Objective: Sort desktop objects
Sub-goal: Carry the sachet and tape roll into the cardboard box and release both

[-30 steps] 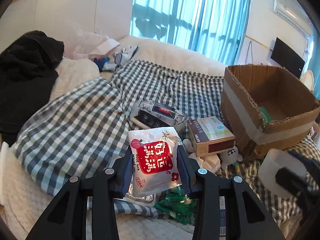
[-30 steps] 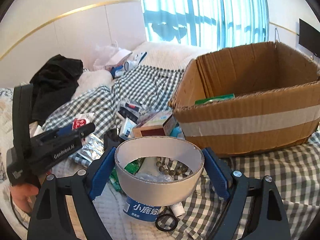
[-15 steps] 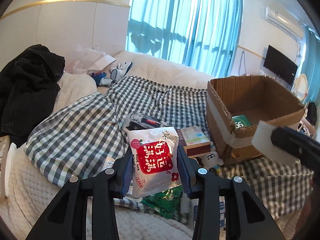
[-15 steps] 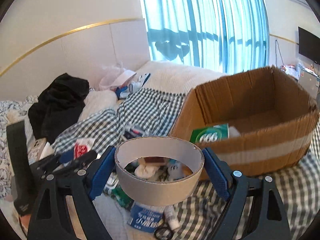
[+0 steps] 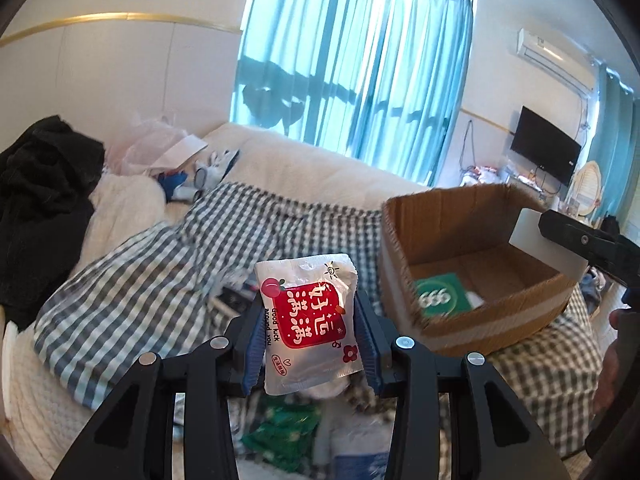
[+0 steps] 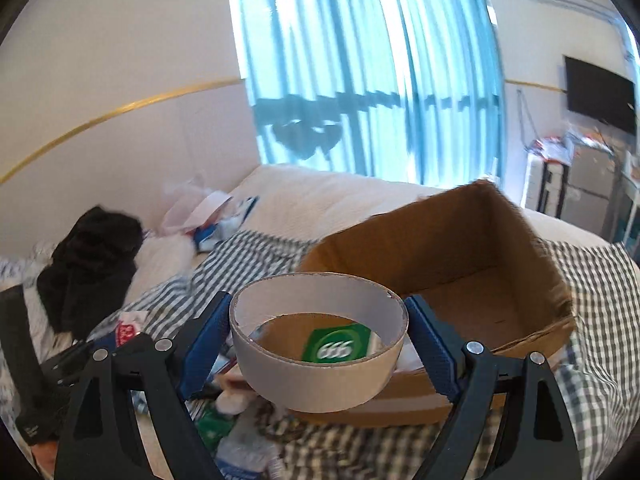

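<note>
- Our left wrist view looks forward along its tool (image 5: pixel 310 332), over the bed (image 5: pixel 120 280).
- Our right view sits nearer; both share the box (image 5: pixel 476 276) (image 6: pixel 460 248).

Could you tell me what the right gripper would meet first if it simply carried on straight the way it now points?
Probably the cardboard box: the right gripper, shut on the tape roll, points at its open top, and the roll already overlaps the near rim. Depth is unclear, so it may pass just above it.
</note>
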The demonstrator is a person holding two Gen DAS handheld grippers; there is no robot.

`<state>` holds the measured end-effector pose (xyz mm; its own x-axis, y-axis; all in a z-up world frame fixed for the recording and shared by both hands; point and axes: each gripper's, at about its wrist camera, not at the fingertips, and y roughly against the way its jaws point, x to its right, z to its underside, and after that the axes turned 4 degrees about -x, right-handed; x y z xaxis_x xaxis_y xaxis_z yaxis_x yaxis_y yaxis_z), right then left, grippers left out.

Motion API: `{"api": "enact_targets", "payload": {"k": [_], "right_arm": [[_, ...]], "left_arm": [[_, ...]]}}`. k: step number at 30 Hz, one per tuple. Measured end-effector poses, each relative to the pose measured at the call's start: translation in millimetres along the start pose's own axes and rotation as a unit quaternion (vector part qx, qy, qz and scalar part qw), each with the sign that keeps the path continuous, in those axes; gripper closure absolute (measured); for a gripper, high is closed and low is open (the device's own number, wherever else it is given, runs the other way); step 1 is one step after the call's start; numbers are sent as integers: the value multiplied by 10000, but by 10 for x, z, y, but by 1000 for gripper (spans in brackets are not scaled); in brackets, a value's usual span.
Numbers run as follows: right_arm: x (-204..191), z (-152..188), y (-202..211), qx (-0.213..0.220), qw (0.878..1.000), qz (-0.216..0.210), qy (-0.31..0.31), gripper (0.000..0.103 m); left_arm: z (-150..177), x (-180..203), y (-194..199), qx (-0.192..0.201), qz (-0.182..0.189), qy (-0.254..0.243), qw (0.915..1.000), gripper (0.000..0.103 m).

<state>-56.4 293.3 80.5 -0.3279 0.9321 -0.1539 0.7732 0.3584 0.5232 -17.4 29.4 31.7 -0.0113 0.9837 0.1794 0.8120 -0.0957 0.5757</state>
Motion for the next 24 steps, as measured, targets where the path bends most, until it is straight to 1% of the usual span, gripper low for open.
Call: {"api": "enact_targets", "payload": {"k": [4,6,8,10,11,15,20,22,24], "right_arm": [[249,-103,-45,-6,9997,38,-240,17],[329,-158,-69,-2,9997,41,-246,17],[381,-204,-104,-25,9996,164,-212,17],[448,-253,-137,-21,9996,183,-233,17],[485,-278,-150,-10,9996,156,-249,17],[577,-318,-179,23,9993,357,-140,17],[774,-308,-297,-31,9988,405,-267,17],[787,-308,-333,-6,9983,558,-180,17],[786,-339,-337,9,9985,524,-128,17]], "left_arm": [[-159,224,-64,58,172,-50,9998,62],[-255,404,-112,99,250,-221,9994,62],[-343,586,-164,145,375,-402,9984,62],[-391,733,-222,163,468,-508,9975,62],[-422,828,-289,137,532,-567,9969,62],[-485,1078,-532,-26,770,-610,9952,62],[-518,1345,-810,-170,905,-740,9930,62],[-535,1459,-934,-239,985,-775,9918,62],[-549,1556,-1019,-318,1060,-816,9905,62]]}}
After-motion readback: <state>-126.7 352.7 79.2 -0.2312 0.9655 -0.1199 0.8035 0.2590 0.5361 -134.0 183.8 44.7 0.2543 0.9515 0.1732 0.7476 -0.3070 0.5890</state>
